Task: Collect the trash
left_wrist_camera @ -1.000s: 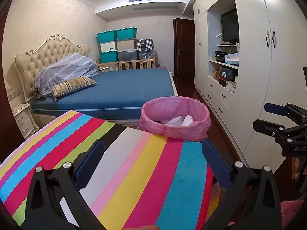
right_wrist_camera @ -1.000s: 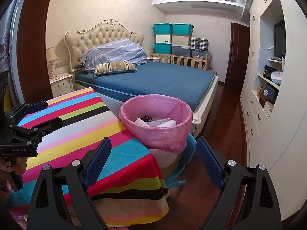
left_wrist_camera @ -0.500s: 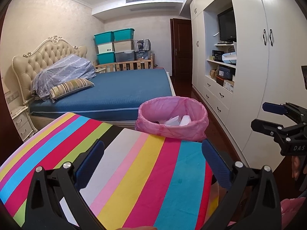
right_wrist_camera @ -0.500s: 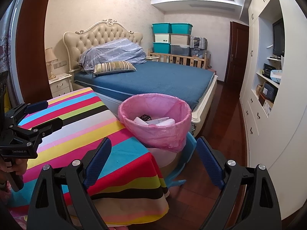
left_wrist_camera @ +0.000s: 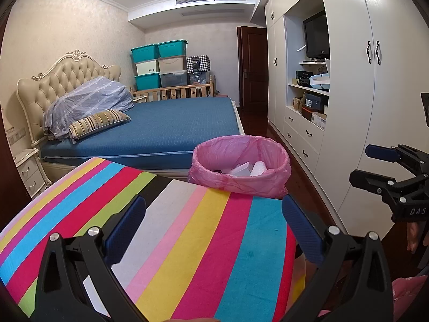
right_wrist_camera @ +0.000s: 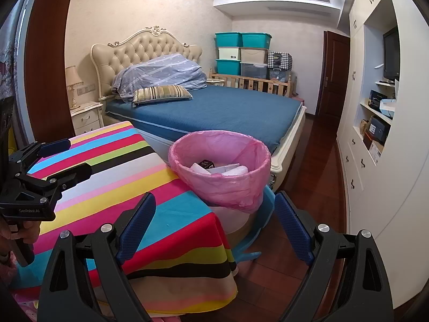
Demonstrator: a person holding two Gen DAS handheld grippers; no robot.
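Observation:
A bin lined with a pink bag (left_wrist_camera: 241, 171) (right_wrist_camera: 221, 171) stands on the floor past the far corner of the table with the striped cloth (left_wrist_camera: 171, 230) (right_wrist_camera: 112, 171). White scraps and a small dark box (right_wrist_camera: 207, 164) lie inside it. My left gripper (left_wrist_camera: 211, 225) hovers open over the cloth with nothing between its fingers. It also shows at the left of the right wrist view as the left gripper (right_wrist_camera: 64, 158). My right gripper (right_wrist_camera: 214, 222) is open and empty, low beside the table's corner and near the bin. It appears at the right of the left wrist view as the right gripper (left_wrist_camera: 370, 165).
A bed with a blue cover (left_wrist_camera: 171, 131) lies behind the bin. White wardrobes with shelves and drawers (left_wrist_camera: 346, 102) line the right wall. Wooden floor (right_wrist_camera: 316, 193) runs between bed and wardrobes. Storage boxes (left_wrist_camera: 161, 64) are stacked at the back. A nightstand (right_wrist_camera: 85, 119) stands left of the bed.
Both views have drifted slightly; the bin sits a little lower and to the left in the left wrist view. Both grippers stay open and empty.

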